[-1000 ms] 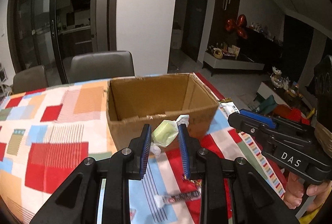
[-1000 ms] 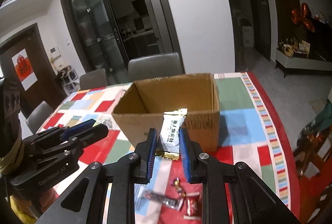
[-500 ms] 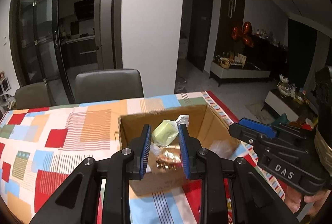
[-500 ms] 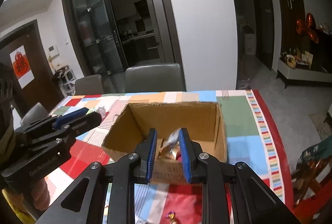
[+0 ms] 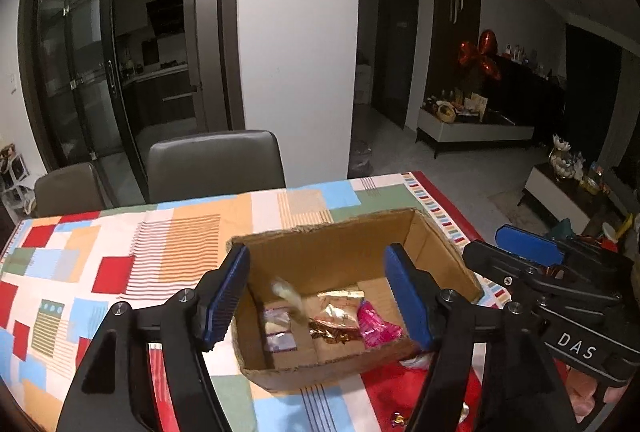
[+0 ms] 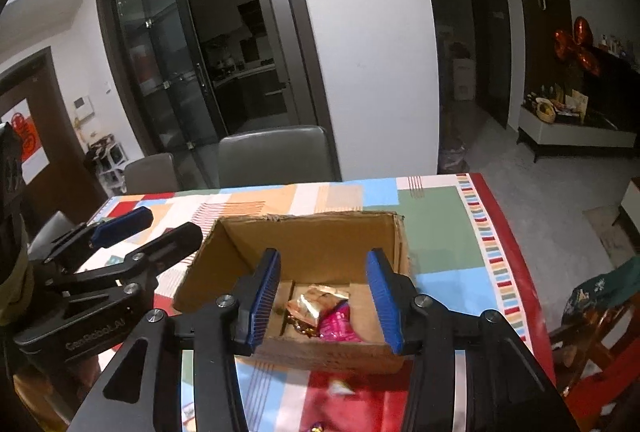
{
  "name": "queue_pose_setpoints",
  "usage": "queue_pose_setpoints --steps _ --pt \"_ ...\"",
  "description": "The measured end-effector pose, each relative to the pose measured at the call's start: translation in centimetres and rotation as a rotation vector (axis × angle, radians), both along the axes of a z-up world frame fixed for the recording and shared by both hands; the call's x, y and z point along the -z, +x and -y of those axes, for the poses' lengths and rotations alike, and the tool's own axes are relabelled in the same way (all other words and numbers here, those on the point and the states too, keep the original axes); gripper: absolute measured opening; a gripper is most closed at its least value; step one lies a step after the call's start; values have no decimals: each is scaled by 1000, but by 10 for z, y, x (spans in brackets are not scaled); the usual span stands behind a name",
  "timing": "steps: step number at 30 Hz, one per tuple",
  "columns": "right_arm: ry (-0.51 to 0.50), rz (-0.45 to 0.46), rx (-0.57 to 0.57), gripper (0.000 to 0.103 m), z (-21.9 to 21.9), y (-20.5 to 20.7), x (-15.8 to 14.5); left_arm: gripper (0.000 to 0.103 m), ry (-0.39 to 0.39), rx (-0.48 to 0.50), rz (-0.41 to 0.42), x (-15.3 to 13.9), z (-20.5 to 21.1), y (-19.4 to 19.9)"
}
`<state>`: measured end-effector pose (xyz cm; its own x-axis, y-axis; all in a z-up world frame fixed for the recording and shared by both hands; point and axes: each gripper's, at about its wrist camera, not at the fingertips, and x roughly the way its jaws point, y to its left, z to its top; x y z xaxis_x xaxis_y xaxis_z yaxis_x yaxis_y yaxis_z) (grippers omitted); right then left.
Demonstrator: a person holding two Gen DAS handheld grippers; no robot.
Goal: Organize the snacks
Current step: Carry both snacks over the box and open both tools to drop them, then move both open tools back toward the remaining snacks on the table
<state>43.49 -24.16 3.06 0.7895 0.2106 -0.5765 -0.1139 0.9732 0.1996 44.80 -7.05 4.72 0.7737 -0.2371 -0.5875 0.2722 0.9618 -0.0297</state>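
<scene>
Left wrist view: left gripper [image 5: 318, 292] over the open cardboard box [image 5: 436, 252], jaws opening and well apart, nothing pressed between the blue pads, where half a second ago a pale green candy sat clamped there. Now a pale blurred wrapper [image 5: 287, 293] in mid-air or just landing inside the box, too smeared to tell which. On the box floor a gold packet [image 5: 338, 314], a pink packet [image 5: 376, 324] touching it, and a whitish sachet [image 5: 280, 338] near the left wall; near wall of the box hiding their lower edges. Right gripper [image 5: 508, 244] seen from the side at the right edge, partly cut off. A small wrapped sweet [image 5: 396, 419] on the patchwork tablecloth [image 5: 120, 252], half out of frame at the bottom. Right wrist view: right gripper [image 6: 324, 292] above the same cardboard box [image 6: 304, 236], jaws opening, moderately apart, gripping nothing; a second earlier a white packet stood clamped between them. Gold packet [image 6: 318, 302] and pink packet [image 6: 338, 326] lying together on the box floor; white packet not clearly made out, perhaps behind the pads or the near wall. Left gripper [image 6: 136, 228] at left, fingers apart, over the box's left side. A light scrap [image 6: 340, 388] on the tablecloth [image 6: 440, 244] just before the box, blurred beyond naming.
</scene>
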Motion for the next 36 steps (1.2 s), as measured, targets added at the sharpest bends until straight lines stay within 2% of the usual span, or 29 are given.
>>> queue_pose_setpoints --steps 3,10,16,23,28,36 --pt "1 -1 -1 46 3 -5 1 69 -12 9 -9 -1 0 -5" --pt "-18 -8 -29 46 7 -39 15 69 -4 28 23 4 -4 -49" --pt "-9 -40 -50 46 11 -70 37 71 43 59 64 17 0 -90" --pt "-8 -70 -55 46 11 -101 59 71 100 110 75 38 6 -124" --pt "-14 -93 -58 46 8 -118 73 71 116 143 52 54 7 -137" --pt "-10 -194 -73 46 4 -132 115 71 129 190 -35 93 9 -150"
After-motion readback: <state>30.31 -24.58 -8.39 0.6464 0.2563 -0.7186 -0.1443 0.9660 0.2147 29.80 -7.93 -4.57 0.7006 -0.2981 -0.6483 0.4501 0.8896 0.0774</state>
